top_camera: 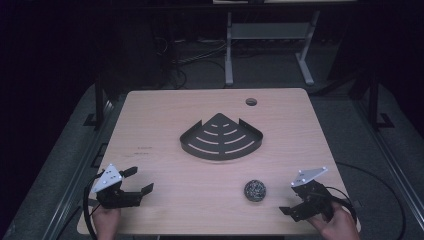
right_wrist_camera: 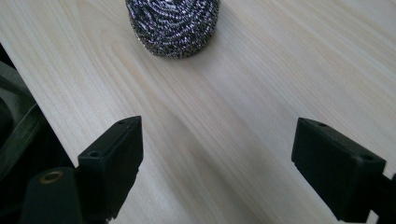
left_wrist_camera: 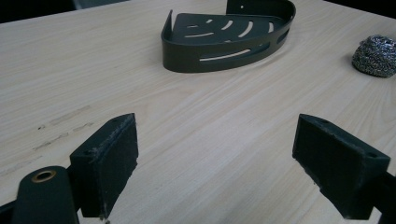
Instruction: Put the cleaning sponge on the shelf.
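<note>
On the counter (top_camera: 165, 115), we hold both tools wide open and empty; we judge the right tool (top_camera: 295, 199) should straddle the steel scourer (right_wrist_camera: 173, 25) squarely before closing.

Bare table (top_camera: 165, 200) between grippers, steel scourer (top_camera: 254, 190) near right gripper (top_camera: 292, 200), corner rack (top_camera: 221, 137) mid-table

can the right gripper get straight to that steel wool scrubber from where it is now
Probably yes. The right gripper is open at the table's near edge, aimed at the steel wool scrubber, with bare wooden table between them. The black corner rack sits farther back, out of the way.
</note>
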Action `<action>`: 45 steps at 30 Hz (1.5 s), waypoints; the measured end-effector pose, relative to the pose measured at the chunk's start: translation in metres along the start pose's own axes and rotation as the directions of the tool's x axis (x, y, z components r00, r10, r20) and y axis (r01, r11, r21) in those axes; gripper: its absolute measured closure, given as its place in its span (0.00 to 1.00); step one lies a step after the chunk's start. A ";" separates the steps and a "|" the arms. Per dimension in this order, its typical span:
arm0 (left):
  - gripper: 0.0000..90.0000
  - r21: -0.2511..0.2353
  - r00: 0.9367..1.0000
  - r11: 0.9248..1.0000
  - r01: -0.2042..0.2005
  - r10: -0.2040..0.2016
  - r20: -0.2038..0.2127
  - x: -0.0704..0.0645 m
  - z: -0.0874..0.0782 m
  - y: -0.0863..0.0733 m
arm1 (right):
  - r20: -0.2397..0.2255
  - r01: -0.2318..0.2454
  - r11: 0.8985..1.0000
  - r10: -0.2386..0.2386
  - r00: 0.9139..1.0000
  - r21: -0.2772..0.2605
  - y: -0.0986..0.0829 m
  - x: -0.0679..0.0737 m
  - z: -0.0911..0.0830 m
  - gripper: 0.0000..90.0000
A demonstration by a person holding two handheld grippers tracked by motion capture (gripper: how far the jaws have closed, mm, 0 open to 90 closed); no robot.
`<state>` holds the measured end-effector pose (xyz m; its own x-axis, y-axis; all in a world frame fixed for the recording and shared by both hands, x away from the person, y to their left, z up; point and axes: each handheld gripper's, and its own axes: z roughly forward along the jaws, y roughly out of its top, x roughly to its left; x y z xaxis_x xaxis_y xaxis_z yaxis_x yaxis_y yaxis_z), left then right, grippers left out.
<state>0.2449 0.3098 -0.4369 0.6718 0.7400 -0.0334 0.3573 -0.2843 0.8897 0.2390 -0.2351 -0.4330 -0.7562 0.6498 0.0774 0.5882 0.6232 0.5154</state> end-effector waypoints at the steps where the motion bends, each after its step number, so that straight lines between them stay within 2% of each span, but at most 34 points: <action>1: 0.15 -0.001 1.000 1.000 0.001 -0.001 0.002 0.000 0.000 0.000 | -0.001 0.007 1.000 -0.007 1.000 0.003 0.002 0.001 0.001 0.18; 18: 0.15 -0.001 1.000 1.000 0.003 -0.003 -0.002 0.001 -0.001 -0.001 | -0.041 0.092 0.995 -0.091 0.995 0.024 0.034 0.011 0.014 0.18; 27: 0.15 -0.008 1.000 1.000 0.007 -0.007 -0.001 0.001 -0.002 -0.001 | -0.058 0.141 0.988 -0.138 0.989 0.067 0.053 0.014 0.025 0.18; 45: 0.15 -0.011 1.000 1.000 0.011 -0.011 -0.003 0.001 -0.003 -0.001 | -0.076 0.175 0.980 -0.168 0.983 0.095 0.075 0.020 0.040 0.18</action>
<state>0.2431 0.3129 -0.4366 0.6661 0.7447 -0.0416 0.3570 -0.2693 0.8944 0.2796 -0.1577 -0.4266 -0.8639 0.5007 0.0541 0.4712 0.7656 0.4380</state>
